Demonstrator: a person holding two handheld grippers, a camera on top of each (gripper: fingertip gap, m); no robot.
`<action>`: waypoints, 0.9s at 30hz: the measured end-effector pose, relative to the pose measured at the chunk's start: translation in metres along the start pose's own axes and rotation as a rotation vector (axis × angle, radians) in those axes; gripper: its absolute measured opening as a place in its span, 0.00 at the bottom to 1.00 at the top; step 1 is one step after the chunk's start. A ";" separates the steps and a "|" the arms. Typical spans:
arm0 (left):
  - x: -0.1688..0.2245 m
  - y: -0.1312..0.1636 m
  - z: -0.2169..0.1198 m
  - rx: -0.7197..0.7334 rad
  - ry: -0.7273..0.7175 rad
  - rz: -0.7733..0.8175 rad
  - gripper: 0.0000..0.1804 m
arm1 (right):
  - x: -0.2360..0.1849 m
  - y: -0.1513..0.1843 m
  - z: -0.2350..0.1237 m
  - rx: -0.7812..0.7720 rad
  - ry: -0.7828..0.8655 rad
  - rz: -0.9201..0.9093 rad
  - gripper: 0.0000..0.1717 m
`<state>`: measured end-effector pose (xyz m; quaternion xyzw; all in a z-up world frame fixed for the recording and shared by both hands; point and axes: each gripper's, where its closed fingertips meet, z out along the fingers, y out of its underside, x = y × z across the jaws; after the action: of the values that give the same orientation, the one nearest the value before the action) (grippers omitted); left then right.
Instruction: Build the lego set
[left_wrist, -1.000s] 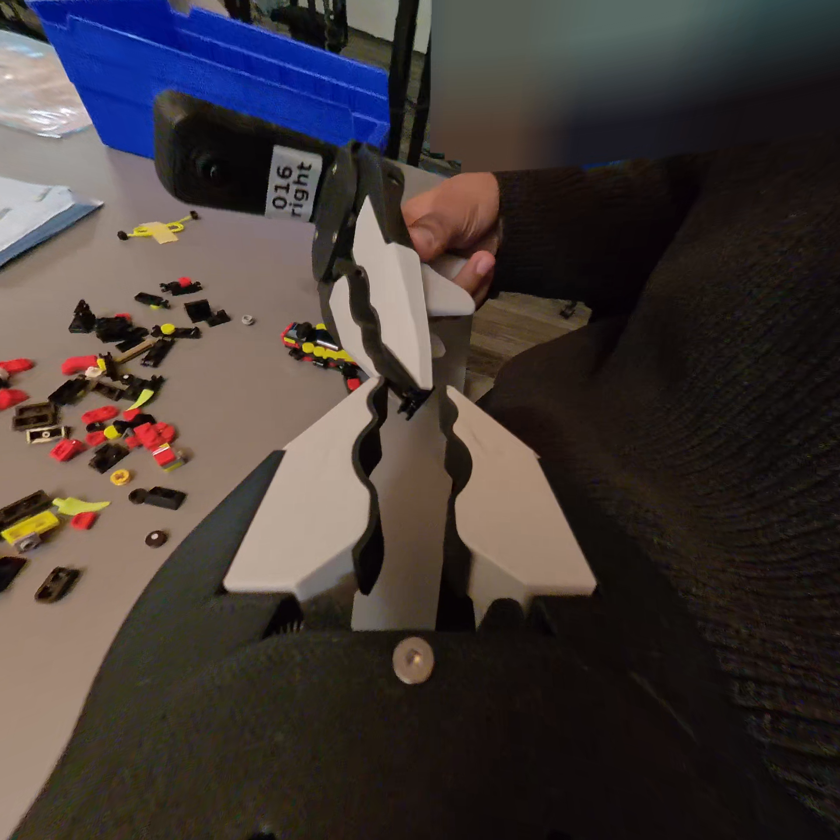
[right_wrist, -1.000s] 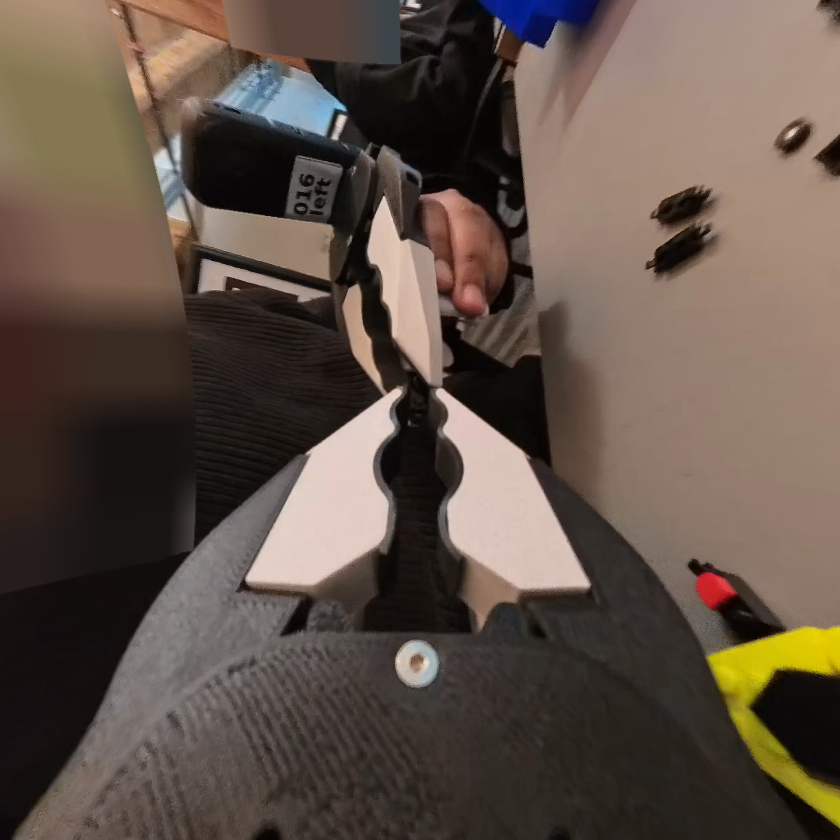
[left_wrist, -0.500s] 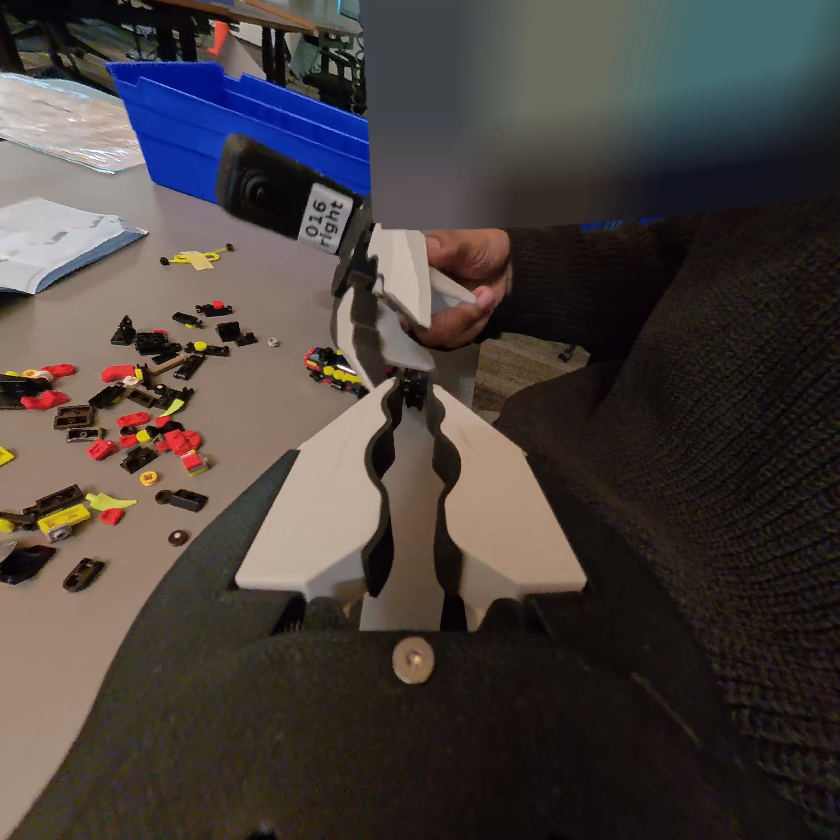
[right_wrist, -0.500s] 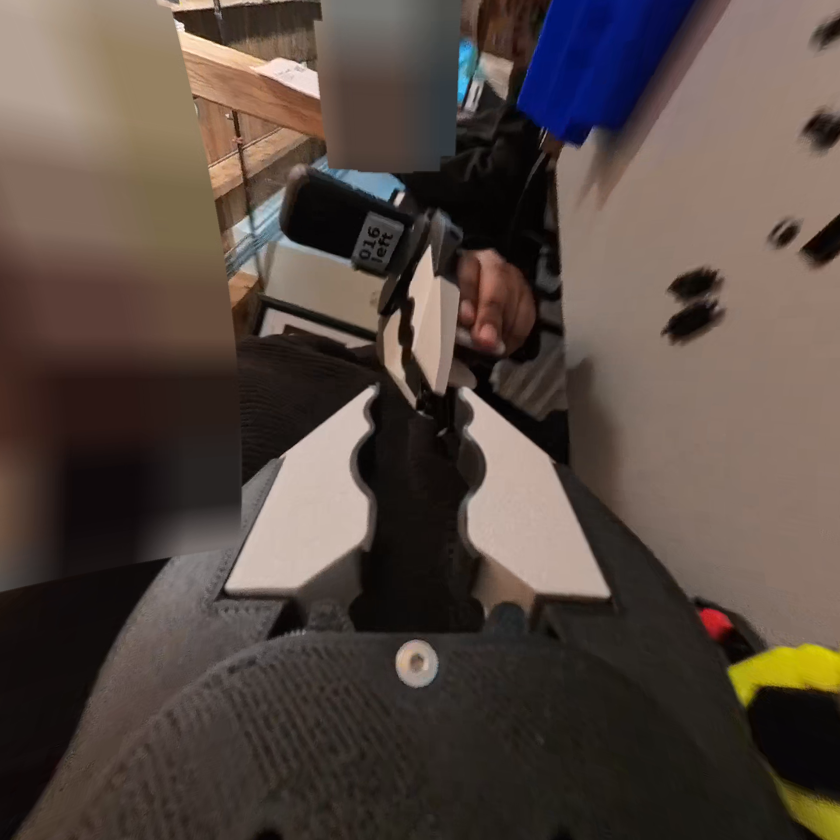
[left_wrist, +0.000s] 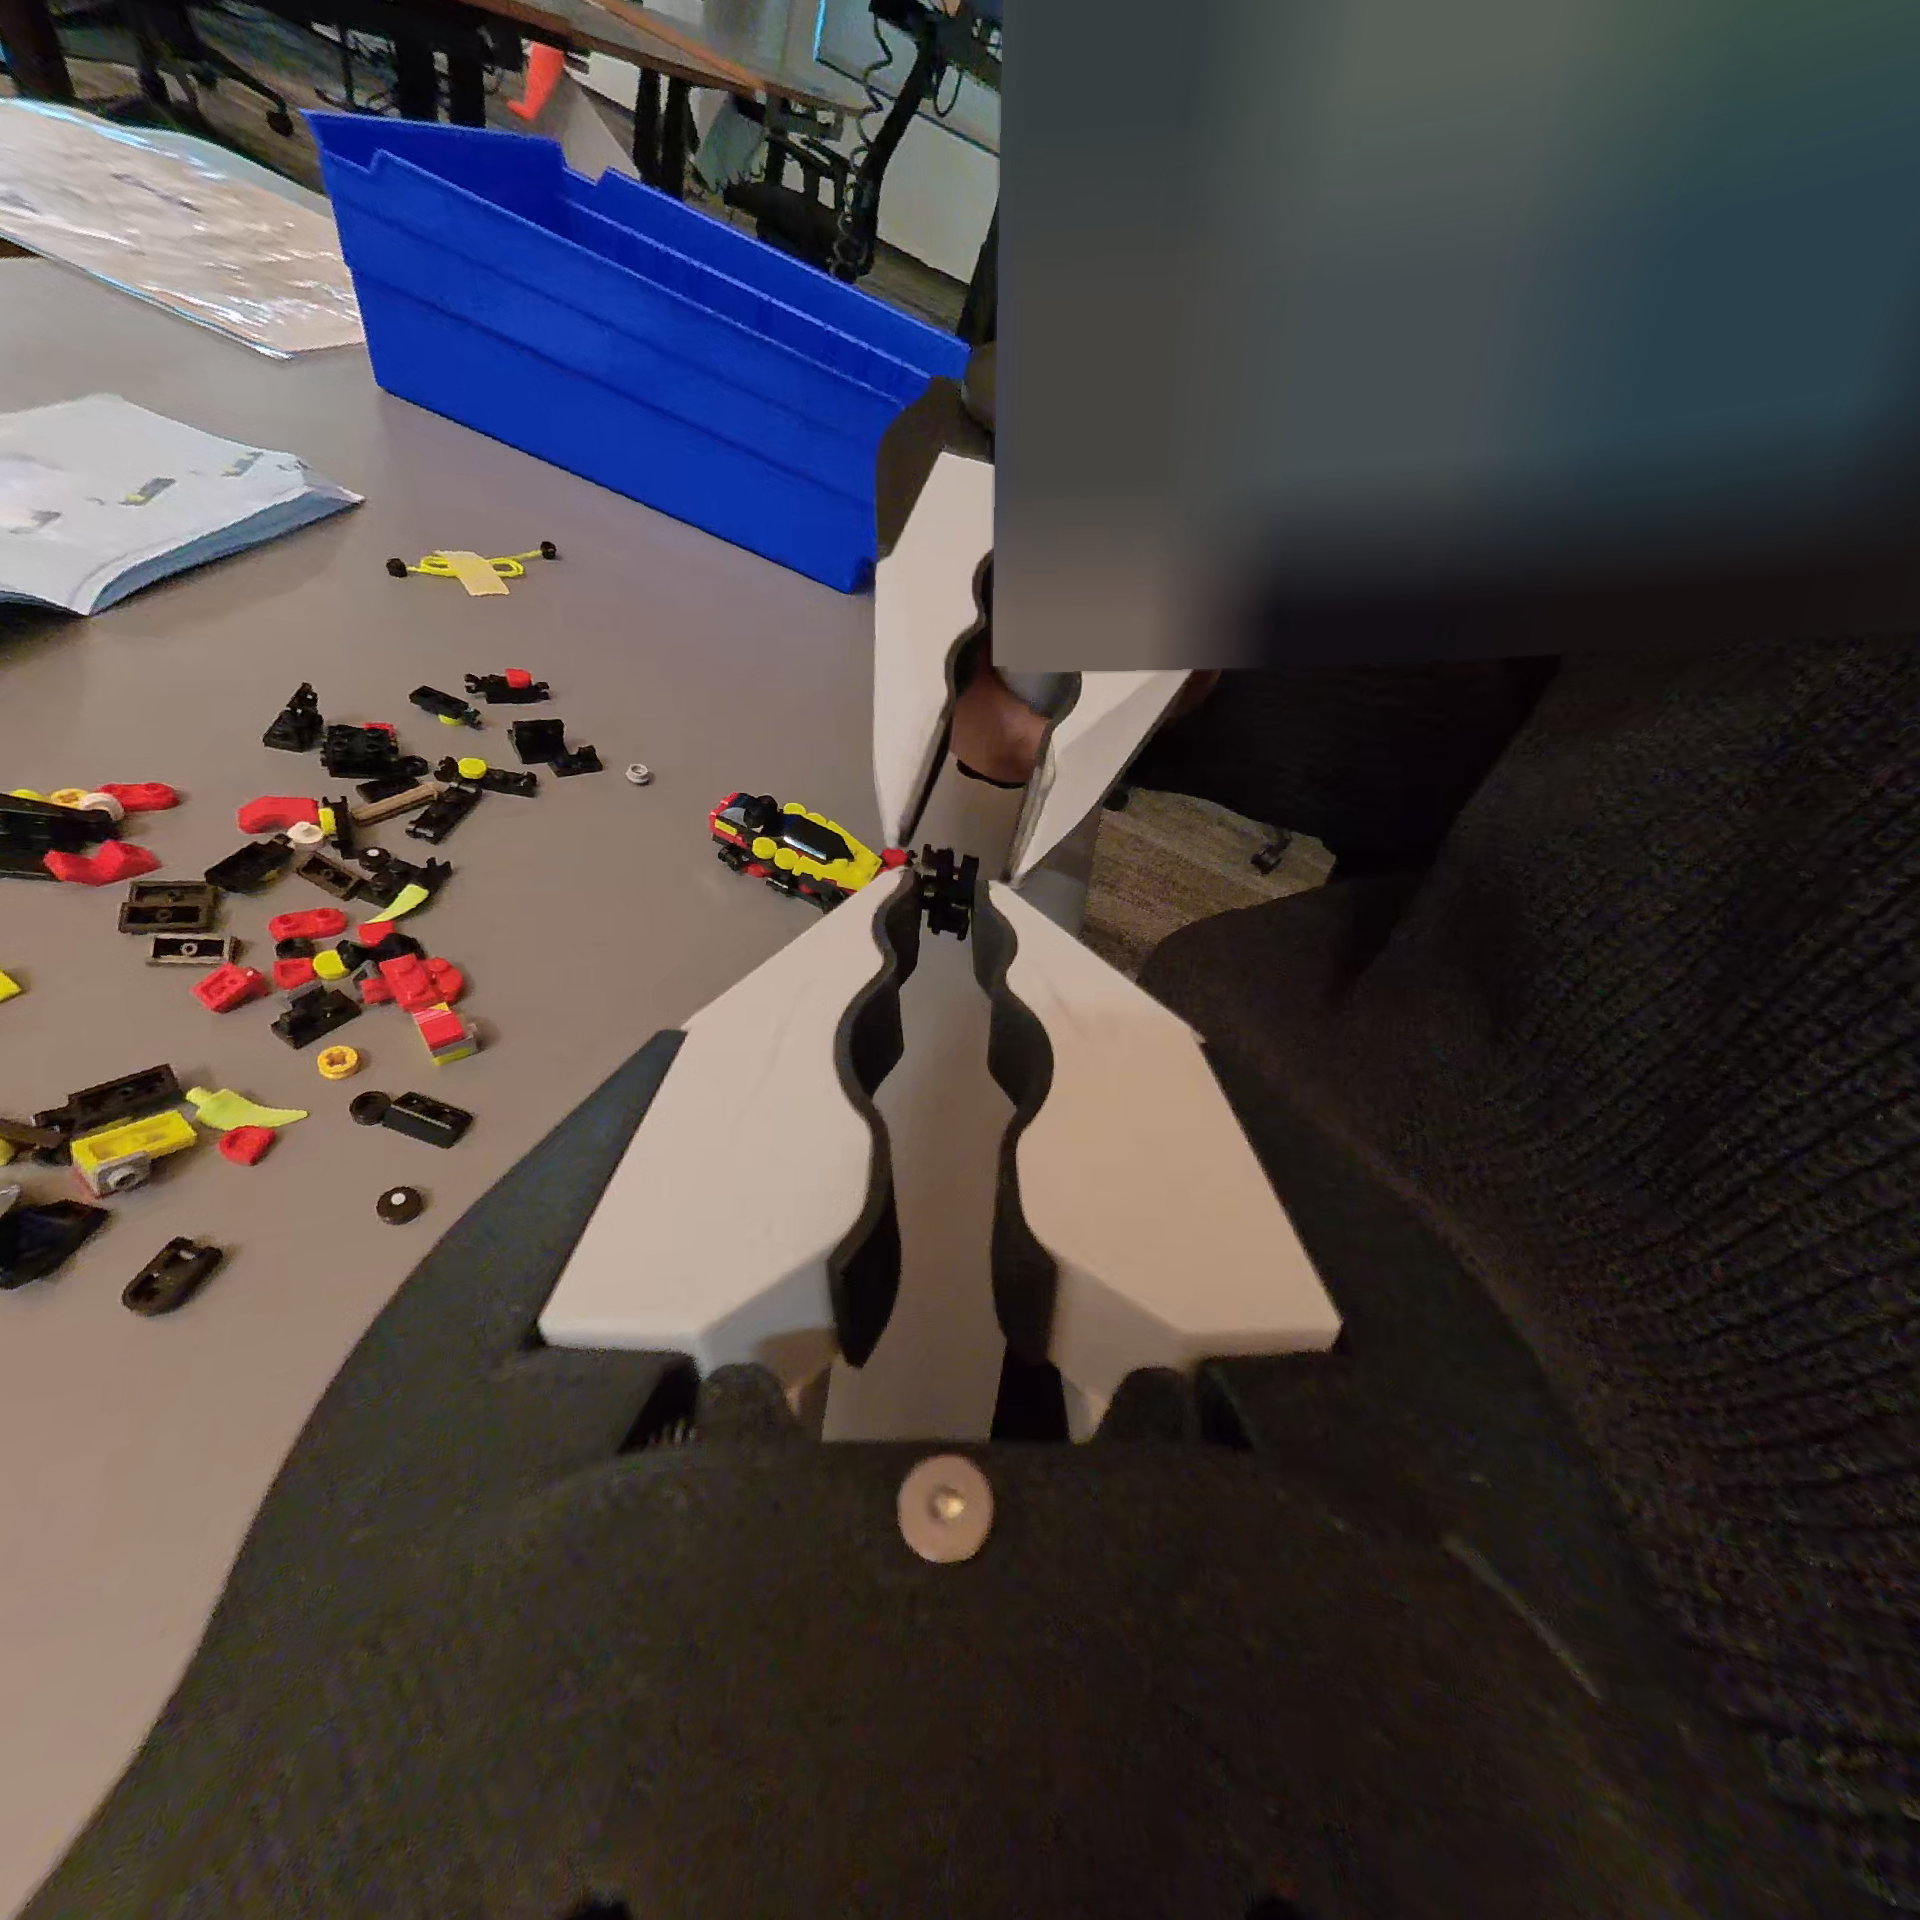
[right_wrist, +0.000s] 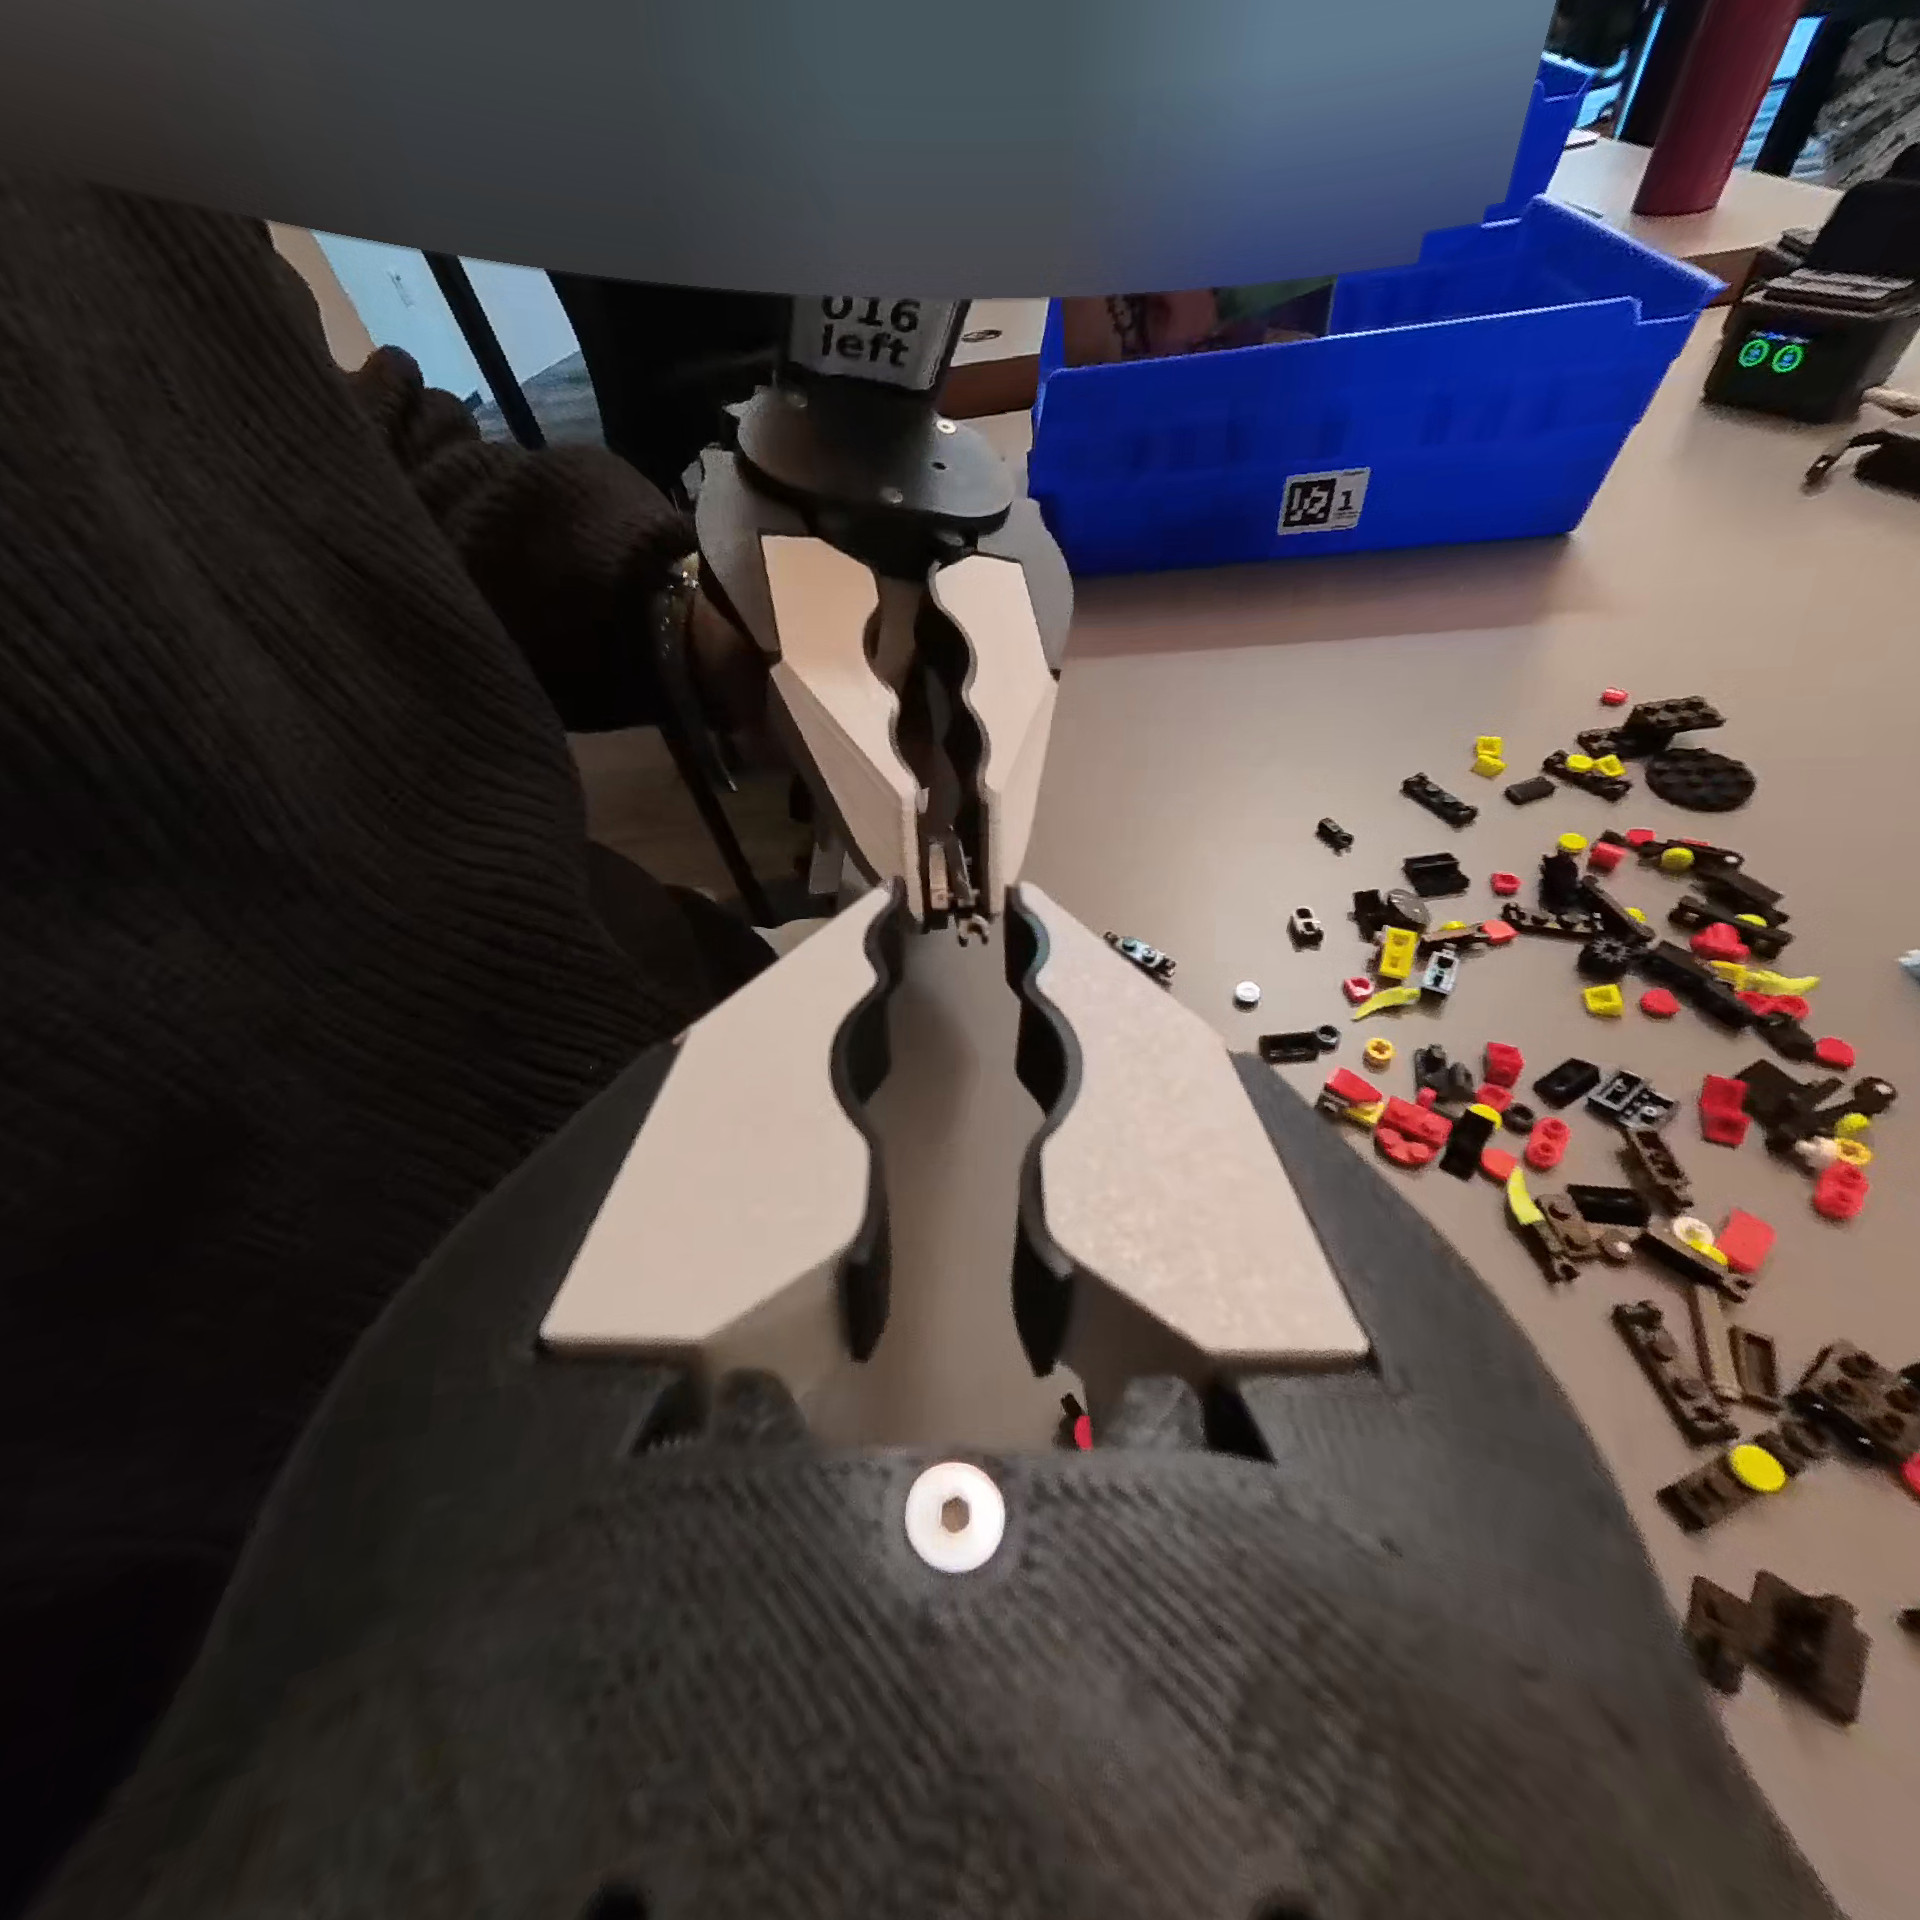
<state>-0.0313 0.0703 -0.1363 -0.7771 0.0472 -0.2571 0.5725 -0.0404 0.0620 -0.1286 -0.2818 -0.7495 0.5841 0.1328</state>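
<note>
Left wrist view: we see left gripper (left_wrist: 943, 894) clamped on small black brick piece (left_wrist: 948, 891), held off table edge, beside built toy car (left_wrist: 795, 847). Right gripper (right_wrist: 954, 914) tip-to-tip opposite, fingers apart, straddling piece without pressing. Piece's long axis along left fingers.

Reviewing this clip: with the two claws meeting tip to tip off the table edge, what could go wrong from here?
1. The left claw pinches a small black piece only at its very tips, so it could slip out.
2. The claws meet beyond the table edge, above the person's dark sweater, so a dropped black piece might be hard to spot.
3. The right claw stands open around it, giving no backup hold.
</note>
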 end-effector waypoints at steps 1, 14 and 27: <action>0.000 0.000 0.000 0.000 0.000 0.000 0.04 | -0.001 0.000 0.000 -0.001 -0.003 -0.005 0.08; 0.006 0.003 0.000 -0.014 0.037 0.026 0.03 | -0.008 0.001 0.001 -0.001 -0.044 -0.024 0.04; 0.008 0.000 -0.001 0.004 0.045 0.048 0.03 | -0.009 -0.002 0.001 -0.006 -0.045 -0.022 0.03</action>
<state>-0.0248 0.0660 -0.1331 -0.7687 0.0782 -0.2608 0.5787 -0.0342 0.0559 -0.1256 -0.2608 -0.7572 0.5864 0.1217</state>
